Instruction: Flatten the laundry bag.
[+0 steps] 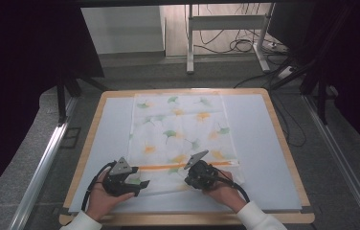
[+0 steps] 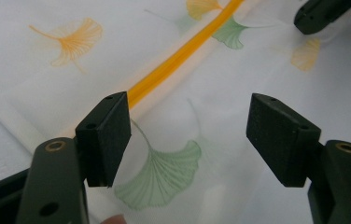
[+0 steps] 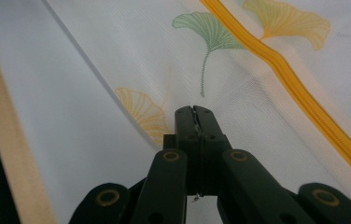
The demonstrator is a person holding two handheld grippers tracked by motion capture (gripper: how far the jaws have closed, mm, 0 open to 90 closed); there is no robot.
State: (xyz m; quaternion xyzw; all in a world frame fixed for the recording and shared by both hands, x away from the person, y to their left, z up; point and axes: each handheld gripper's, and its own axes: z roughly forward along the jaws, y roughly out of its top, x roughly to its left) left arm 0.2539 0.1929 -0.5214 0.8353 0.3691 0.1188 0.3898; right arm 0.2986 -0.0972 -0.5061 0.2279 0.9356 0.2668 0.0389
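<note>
A white mesh bag [image 1: 180,129] printed with green and orange ginkgo leaves lies flat on the table, an orange zipper [image 1: 187,166] running across its near part. My left gripper [image 1: 137,184] is at the bag's near left corner. In the left gripper view it [image 2: 190,135] is open, with the zipper [image 2: 178,58] and a green leaf lying between its pads without contact. My right gripper [image 1: 191,180] is at the bag's near edge, just this side of the zipper. Its jaws [image 3: 195,114] are shut on a thin fold of the bag's fabric [image 3: 239,84], which rises in a ridge toward them.
The bag rests on a pale mat [image 1: 264,143] set in a wood-rimmed table [image 1: 283,139]; the wooden rim [image 3: 5,154] runs close beside my right gripper. Beyond the table stand a metal frame [image 1: 190,43] and loose floor cables [image 1: 245,45].
</note>
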